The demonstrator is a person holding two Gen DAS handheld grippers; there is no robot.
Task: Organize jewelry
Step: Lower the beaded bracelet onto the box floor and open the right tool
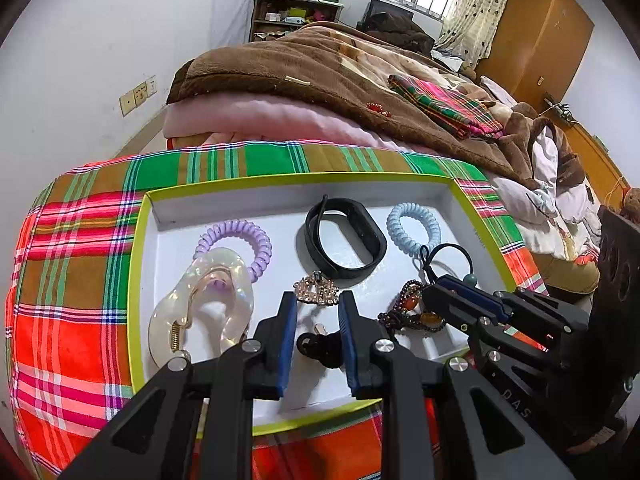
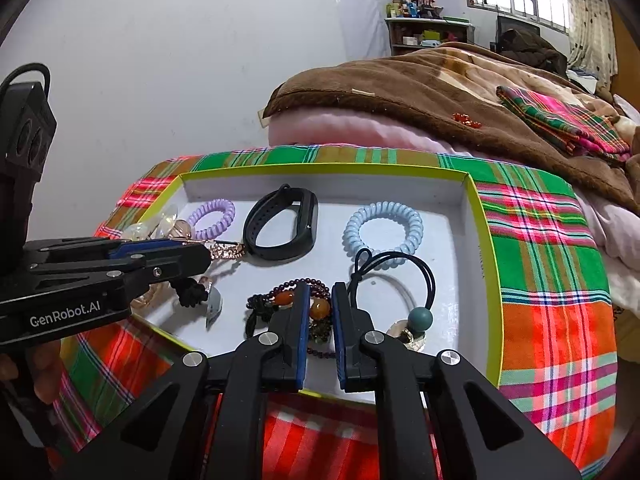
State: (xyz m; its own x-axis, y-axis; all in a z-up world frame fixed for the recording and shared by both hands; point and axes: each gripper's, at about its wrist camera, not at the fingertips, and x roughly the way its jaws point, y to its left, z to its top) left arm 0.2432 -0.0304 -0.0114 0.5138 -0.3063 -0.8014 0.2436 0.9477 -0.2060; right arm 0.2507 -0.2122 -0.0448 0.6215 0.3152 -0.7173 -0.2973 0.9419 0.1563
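Observation:
A white box lid with a yellow-green rim (image 1: pixel 138 248) (image 2: pixel 486 264) lies on a plaid cloth and holds the jewelry. In it are a purple coil tie (image 1: pixel 256 240) (image 2: pixel 212 214), a black wristband (image 1: pixel 344 236) (image 2: pixel 280 224), a blue coil tie (image 1: pixel 414 226) (image 2: pixel 384 232), a pearly hair claw (image 1: pixel 204 304), a rhinestone clip (image 1: pixel 316 290) (image 2: pixel 228 250), a dark bead bracelet (image 1: pixel 412 312) (image 2: pixel 316 308) and a black elastic with a green bead (image 2: pixel 420 318). My left gripper (image 1: pixel 318 300) is open above a black knot (image 1: pixel 320 346). My right gripper (image 2: pixel 320 290) is open, its fingers astride the bead bracelet.
The plaid cloth (image 1: pixel 72 280) covers a raised surface beside a bed with a brown blanket (image 1: pixel 320 68). A folded plaid cloth (image 1: pixel 444 106) lies on the bed. A shelf (image 1: pixel 292 12) and a wooden wardrobe (image 1: pixel 536 36) stand at the far wall.

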